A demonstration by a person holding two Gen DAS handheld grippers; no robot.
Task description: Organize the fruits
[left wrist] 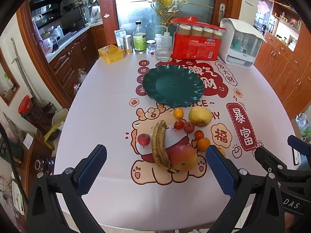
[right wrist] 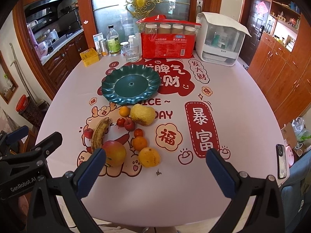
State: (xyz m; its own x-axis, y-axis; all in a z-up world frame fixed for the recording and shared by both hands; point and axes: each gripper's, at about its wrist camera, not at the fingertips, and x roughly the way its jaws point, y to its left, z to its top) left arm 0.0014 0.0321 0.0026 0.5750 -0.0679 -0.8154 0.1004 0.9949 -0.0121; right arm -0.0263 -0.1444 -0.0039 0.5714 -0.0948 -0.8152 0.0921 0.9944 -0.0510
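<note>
- sitting loose on the table near its front edge, the fruits (banana [left wrist: 159, 145], apple [left wrist: 183, 157], oranges, a pear) lie just short of the empty green plate [left wrist: 173, 85].
- left gripper [left wrist: 155, 172] and right gripper [right wrist: 155, 171] hover spread wide, holding nothing.
- likely step: first pick; the next move calls for closing on one fruit.

The plate [right wrist: 130, 85] sits at table [right wrist: 243, 116] centre, with the fruit cluster directly in front of it. Within the cluster, the pear [right wrist: 142, 115] lies rearmost, the banana [right wrist: 99, 134] left, the apple [right wrist: 114, 153] touching the banana's near end, and the large orange [right wrist: 149, 156] right of the apple. Bottles, a glass [right wrist: 131, 52] and a packet [right wrist: 168, 38] line the table's far edge behind the plate.
</note>
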